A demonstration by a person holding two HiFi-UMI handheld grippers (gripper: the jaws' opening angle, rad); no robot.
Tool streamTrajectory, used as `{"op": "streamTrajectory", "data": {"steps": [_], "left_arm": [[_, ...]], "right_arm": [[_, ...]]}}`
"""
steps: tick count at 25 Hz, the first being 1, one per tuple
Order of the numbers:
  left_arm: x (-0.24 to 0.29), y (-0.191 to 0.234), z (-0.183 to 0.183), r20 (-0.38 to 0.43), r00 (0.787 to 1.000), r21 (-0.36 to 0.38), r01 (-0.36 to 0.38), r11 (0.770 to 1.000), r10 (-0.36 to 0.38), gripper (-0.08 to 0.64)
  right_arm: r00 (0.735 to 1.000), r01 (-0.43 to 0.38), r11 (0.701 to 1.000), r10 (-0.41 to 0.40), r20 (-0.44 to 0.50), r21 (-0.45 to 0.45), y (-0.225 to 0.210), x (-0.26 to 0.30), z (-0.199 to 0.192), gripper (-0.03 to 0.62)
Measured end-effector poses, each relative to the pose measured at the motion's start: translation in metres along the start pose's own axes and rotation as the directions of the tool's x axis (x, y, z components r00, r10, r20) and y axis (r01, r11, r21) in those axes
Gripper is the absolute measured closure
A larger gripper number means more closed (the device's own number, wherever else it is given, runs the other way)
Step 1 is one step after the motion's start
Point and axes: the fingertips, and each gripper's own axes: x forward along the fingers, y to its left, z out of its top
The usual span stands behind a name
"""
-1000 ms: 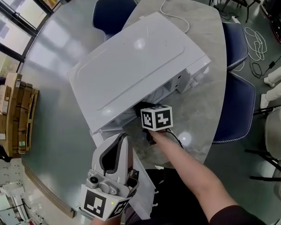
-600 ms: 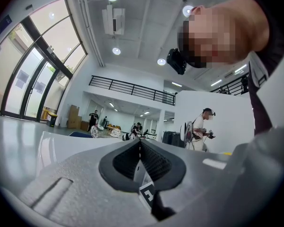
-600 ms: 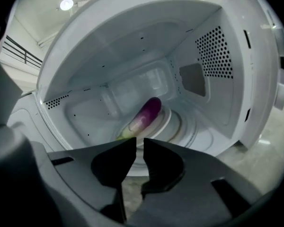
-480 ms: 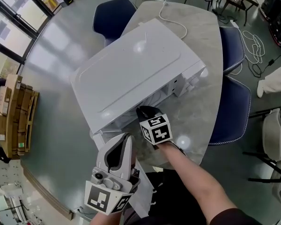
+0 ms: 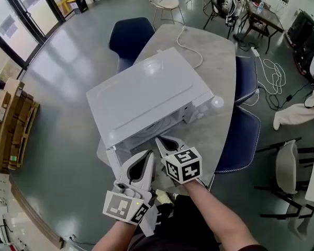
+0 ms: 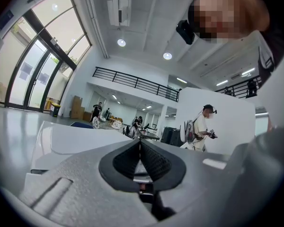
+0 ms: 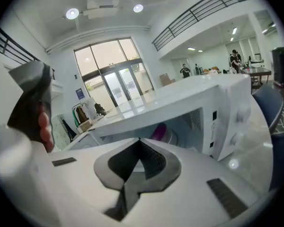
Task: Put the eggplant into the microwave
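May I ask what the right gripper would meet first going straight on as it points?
Probably the inside of the open microwave, near the eggplant; depth is unclear. The right gripper has just closed its jaws, with nothing between them.

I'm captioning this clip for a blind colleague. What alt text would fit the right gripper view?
The right claw, its jaws just closed with nothing between them, faces the open cavity of a white microwave, where a purple eggplant sits inside. Behind is a bright hall with tall glass doors.
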Motion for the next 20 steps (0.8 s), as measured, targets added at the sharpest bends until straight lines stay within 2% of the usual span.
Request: {"op": "streamTrajectory", "data": {"steps": [9,15,20], "left_arm": [[-0.014,-0.024,0.027,0.024,1.0,-0.017,0.001,1.0,-0.001,0.552],[-0.03,-0.025,0.059,0.086,0.996,-0.001,-0.024,1.0,0.024,0.552],[-0.04,-0.024,0.064,0.117,0.991,-0.036,-0.064,0.997,0.068,0.552]], "right_arm": [[0.992,-0.033,0.994,0.045,0.117,-0.101,0.044,-0.082,0.069,0.589],[0.984,-0.058,0.984,0.084,0.156,-0.166,0.078,-0.102,0.096,0.591],[0.979,-0.065,0.97,0.108,0.174,-0.235,0.095,-0.11,0.109,0.592]]}}
